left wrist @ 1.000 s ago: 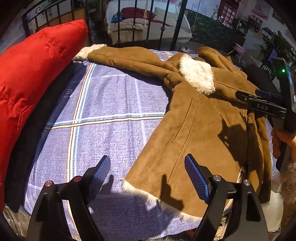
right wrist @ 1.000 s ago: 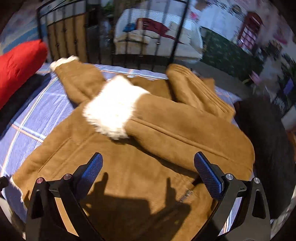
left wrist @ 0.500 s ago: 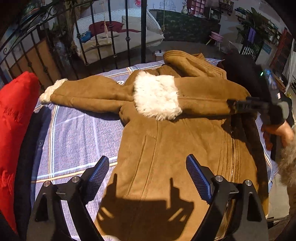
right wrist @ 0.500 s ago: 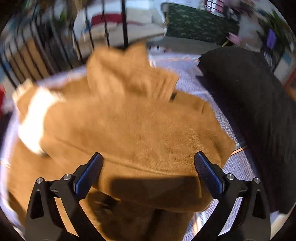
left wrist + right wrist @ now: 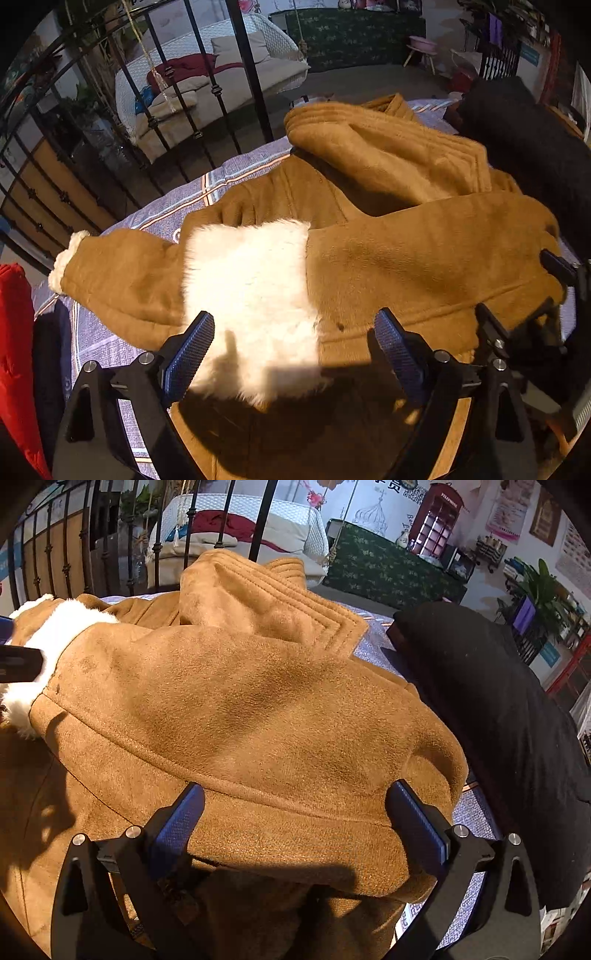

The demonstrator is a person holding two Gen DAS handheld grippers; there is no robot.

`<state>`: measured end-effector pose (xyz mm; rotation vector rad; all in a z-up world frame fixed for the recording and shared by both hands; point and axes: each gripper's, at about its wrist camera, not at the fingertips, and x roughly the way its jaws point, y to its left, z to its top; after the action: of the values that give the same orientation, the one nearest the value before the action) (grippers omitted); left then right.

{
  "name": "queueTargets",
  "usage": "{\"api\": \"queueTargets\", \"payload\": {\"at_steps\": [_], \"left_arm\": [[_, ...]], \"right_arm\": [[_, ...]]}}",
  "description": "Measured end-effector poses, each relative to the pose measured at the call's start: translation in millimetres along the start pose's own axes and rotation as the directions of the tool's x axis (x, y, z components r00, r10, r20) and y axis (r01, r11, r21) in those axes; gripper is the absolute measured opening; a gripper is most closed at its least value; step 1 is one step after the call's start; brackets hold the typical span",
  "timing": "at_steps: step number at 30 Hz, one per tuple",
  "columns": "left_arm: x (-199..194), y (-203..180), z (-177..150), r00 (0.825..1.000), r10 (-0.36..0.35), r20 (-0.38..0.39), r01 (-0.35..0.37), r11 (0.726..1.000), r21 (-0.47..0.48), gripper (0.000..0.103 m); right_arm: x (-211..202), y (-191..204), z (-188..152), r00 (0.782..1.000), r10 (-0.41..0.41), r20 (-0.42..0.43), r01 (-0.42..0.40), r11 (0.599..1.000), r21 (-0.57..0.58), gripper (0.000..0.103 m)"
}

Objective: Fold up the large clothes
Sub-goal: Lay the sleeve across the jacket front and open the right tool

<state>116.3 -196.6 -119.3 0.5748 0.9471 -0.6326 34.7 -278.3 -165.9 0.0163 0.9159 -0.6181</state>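
Both grippers are now much closer to the brown coat (image 5: 424, 258) than one second ago. The left gripper (image 5: 295, 354) is spread wide above the white fur cuff (image 5: 247, 288) of the folded sleeve. The right gripper (image 5: 299, 819) is also spread wide, its fingers on both sides of the sleeve's shoulder fold. The coat lies on a blue checked sheet (image 5: 110, 343), near a black garment (image 5: 498, 701) and an iron railing (image 5: 243, 55).

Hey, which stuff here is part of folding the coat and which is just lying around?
Job: brown coat, its white cuff, left hand-held gripper, right hand-held gripper.

Lying about: red jacket, black garment, checked sheet.
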Motion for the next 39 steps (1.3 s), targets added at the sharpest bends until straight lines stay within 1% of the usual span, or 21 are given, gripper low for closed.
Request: {"api": "queueTargets", "payload": {"at_steps": [1, 2, 3, 4, 5, 7, 9, 12, 15, 17, 18, 19, 21, 22, 24, 26, 28, 30, 33, 36, 39], "left_arm": [[15, -2, 2, 0.999, 0.000, -0.043, 0.000, 1.000, -0.001, 0.087], [36, -4, 3, 0.994, 0.003, -0.106, -0.004, 1.000, -0.008, 0.089], [49, -2, 3, 0.991, 0.002, -0.137, -0.006, 1.000, -0.026, 0.096], [57, 1, 4, 0.990, 0.000, -0.141, -0.007, 0.999, -0.050, 0.098], [62, 3, 5, 0.989, -0.015, -0.148, 0.006, 0.998, -0.065, 0.098], [63, 3, 7, 0.987, -0.011, -0.161, 0.002, 0.998, -0.060, 0.099], [63, 3, 7, 0.986, -0.010, -0.165, 0.003, 0.999, -0.044, 0.099], [65, 6, 9, 0.985, -0.032, -0.172, 0.024, 0.998, -0.051, 0.099], [61, 4, 8, 0.987, -0.016, -0.158, 0.009, 0.999, -0.045, 0.098], [52, 4, 7, 0.991, 0.001, -0.133, -0.008, 0.998, -0.056, 0.098], [40, 4, 2, 0.994, 0.019, -0.109, -0.026, 0.998, -0.064, 0.095], [28, 5, -1, 0.997, 0.033, -0.071, -0.038, 0.997, -0.072, 0.095], [-2, 8, -12, 1.000, -0.003, 0.020, 0.004, 0.997, -0.081, 0.095], [-14, 10, -19, 0.999, -0.017, 0.043, 0.021, 0.997, -0.075, 0.095], [-36, 14, -38, 0.997, -0.012, 0.075, 0.016, 0.998, -0.052, 0.095], [-53, 22, -59, 0.995, -0.006, 0.096, 0.009, 0.999, -0.031, 0.095], [-67, 35, -80, 0.995, 0.016, 0.100, -0.014, 1.000, -0.023, 0.095], [-73, 55, -101, 0.996, 0.020, 0.089, -0.017, 0.999, -0.038, 0.095], [-74, 87, -130, 0.998, 0.043, 0.039, -0.040, 0.995, -0.089, 0.095], [-69, 116, -157, 0.998, 0.062, -0.007, -0.062, 0.988, -0.144, 0.095], [-62, 138, -177, 0.997, 0.048, -0.055, -0.058, 0.977, -0.204, 0.095]], "right_arm": [[1, 0, 0, 1.000, -0.003, 0.001, 0.003, 1.000, 0.001, 0.099], [1, 0, 0, 1.000, -0.008, 0.002, 0.008, 1.000, 0.001, 0.099], [2, 1, 0, 1.000, -0.012, 0.001, 0.012, 1.000, -0.003, 0.099], [2, 2, -1, 1.000, -0.019, 0.000, 0.019, 1.000, -0.009, 0.099], [2, 3, -1, 1.000, -0.026, 0.000, 0.026, 1.000, -0.013, 0.099], [3, 2, -1, 0.999, -0.032, -0.001, 0.032, 0.999, -0.011, 0.099], [3, 3, -1, 0.999, -0.042, 0.002, 0.043, 0.999, -0.009, 0.099], [2, 5, 0, 0.998, -0.063, 0.002, 0.063, 0.998, -0.020, 0.099], [-8, 5, 6, 0.997, -0.071, -0.035, 0.070, 0.997, -0.006, 0.098], [-25, 3, 7, 0.999, -0.027, -0.041, 0.028, 0.999, 0.043, 0.098], [-40, 0, 5, 0.999, 0.028, -0.020, -0.026, 0.995, 0.093, 0.098], [-53, -2, 2, 0.997, 0.074, 0.004, -0.074, 0.989, 0.131, 0.098], [-76, -3, -9, 0.990, 0.142, 0.022, -0.144, 0.970, 0.194, 0.098], [-82, -2, -14, 0.985, 0.170, 0.017, -0.169, 0.962, 0.216, 0.098], [-90, 5, -25, 0.970, 0.244, -0.009, -0.235, 0.941, 0.245, 0.098], [-94, 17, -33, 0.957, 0.289, -0.034, -0.273, 0.932, 0.237, 0.098], [-99, 32, -39, 0.955, 0.292, -0.054, -0.278, 0.943, 0.183, 0.098], [-103, 42, -45, 0.956, 0.287, -0.066, -0.276, 0.950, 0.143, 0.098], [-104, 45, -54, 0.947, 0.311, -0.087, -0.295, 0.943, 0.157, 0.098], [-105, 47, -57, 0.944, 0.315, -0.102, -0.297, 0.941, 0.164, 0.098], [-106, 57, -56, 0.938, 0.327, -0.113, -0.310, 0.939, 0.148, 0.098]]}}
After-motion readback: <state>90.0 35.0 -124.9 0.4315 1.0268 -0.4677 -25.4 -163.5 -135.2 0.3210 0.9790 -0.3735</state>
